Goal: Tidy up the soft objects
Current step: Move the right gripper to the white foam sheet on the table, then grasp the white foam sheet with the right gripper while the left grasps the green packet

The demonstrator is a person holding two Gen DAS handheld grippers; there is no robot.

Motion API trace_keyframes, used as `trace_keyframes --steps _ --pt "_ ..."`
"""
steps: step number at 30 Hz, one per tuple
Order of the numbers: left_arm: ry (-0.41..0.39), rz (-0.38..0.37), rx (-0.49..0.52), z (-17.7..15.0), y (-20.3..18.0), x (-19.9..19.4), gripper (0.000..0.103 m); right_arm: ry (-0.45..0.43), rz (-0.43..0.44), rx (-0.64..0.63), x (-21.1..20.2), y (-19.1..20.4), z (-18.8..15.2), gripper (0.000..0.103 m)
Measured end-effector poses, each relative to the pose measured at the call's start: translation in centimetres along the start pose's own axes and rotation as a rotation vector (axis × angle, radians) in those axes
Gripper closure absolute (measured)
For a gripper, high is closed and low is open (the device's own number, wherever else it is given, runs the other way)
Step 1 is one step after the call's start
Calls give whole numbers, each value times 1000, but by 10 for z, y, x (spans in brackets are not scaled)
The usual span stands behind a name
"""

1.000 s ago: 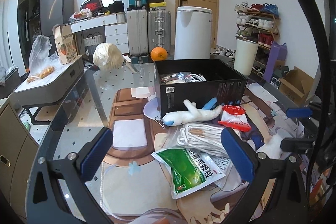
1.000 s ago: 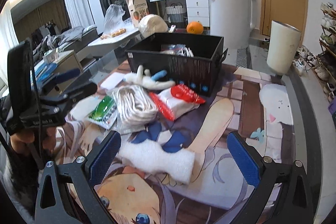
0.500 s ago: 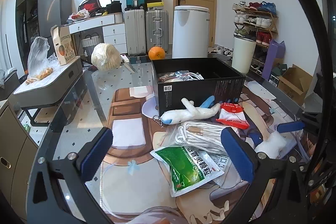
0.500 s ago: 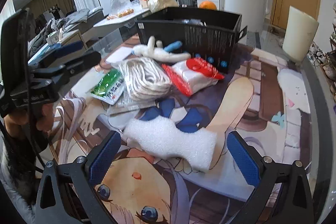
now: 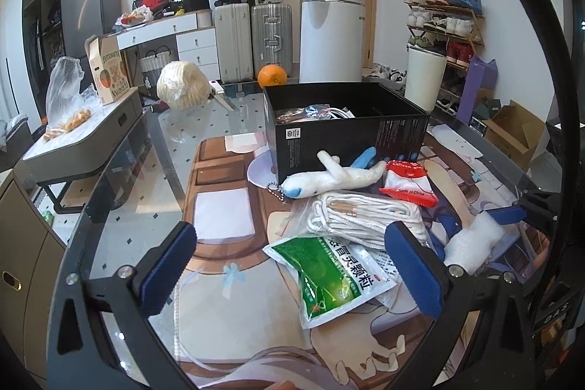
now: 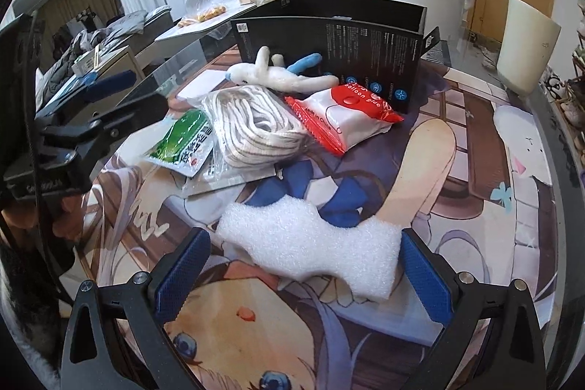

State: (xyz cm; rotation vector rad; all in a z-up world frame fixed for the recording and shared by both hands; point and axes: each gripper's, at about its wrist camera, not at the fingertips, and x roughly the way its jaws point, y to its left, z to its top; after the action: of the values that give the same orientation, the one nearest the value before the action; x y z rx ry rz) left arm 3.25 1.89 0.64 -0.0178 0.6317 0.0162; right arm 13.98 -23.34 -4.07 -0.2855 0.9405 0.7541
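"Balloon glue" on red-and-white packet (image 6: 347, 119)

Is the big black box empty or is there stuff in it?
Not empty. The open-topped black box already holds a clear plastic packet and some white cord. How full it is cannot be told.

Both wrist views low, sharing black box (image 5: 347, 137).

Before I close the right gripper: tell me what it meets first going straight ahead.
The white foam piece. It already lies between the open right gripper's fingers, so a little further forward should reach it; depth is uncertain.
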Motion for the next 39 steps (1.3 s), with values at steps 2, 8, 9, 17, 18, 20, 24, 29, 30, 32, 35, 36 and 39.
trace_keyframes --steps 2,8,9,17,18,20,24,29,30,32,35,36,39 --pt "10 0 0 0 0 1 0 -4 -7 11 1 1 1 1" --pt "42 -16 10 -2 -1 4 0 -3 -33 9 2 4 2 1" --pt "51 -17 14 -2 -2 5 0 -1 -40 4 3 5 2 1" --pt "157 -25 43 -5 -10 23 0 8 -67 -25 4 9 -1 1" --pt "169 -25 43 -6 -12 26 0 8 -69 -26 4 9 -2 1" --pt "194 -14 38 -7 -12 34 0 8 -69 -28 4 8 -2 1" --pt "233 19 23 -9 -8 42 0 7 -69 -30 4 6 -3 1" --pt "230 29 32 -11 -4 38 0 7 -73 -28 4 5 -2 1" --pt "230 17 30 -11 -5 38 0 7 -73 -27 4 5 -2 1" --pt "233 -17 24 -10 -6 39 0 7 -76 -27 4 4 -2 1" --pt "245 -24 40 -7 -13 44 0 8 -76 -28 4 5 -2 1" --pt "252 -16 45 -6 -14 46 0 8 -75 -29 4 5 -2 1" --pt "274 13 43 -7 -14 51 0 7 -74 -29 3 5 -3 1"
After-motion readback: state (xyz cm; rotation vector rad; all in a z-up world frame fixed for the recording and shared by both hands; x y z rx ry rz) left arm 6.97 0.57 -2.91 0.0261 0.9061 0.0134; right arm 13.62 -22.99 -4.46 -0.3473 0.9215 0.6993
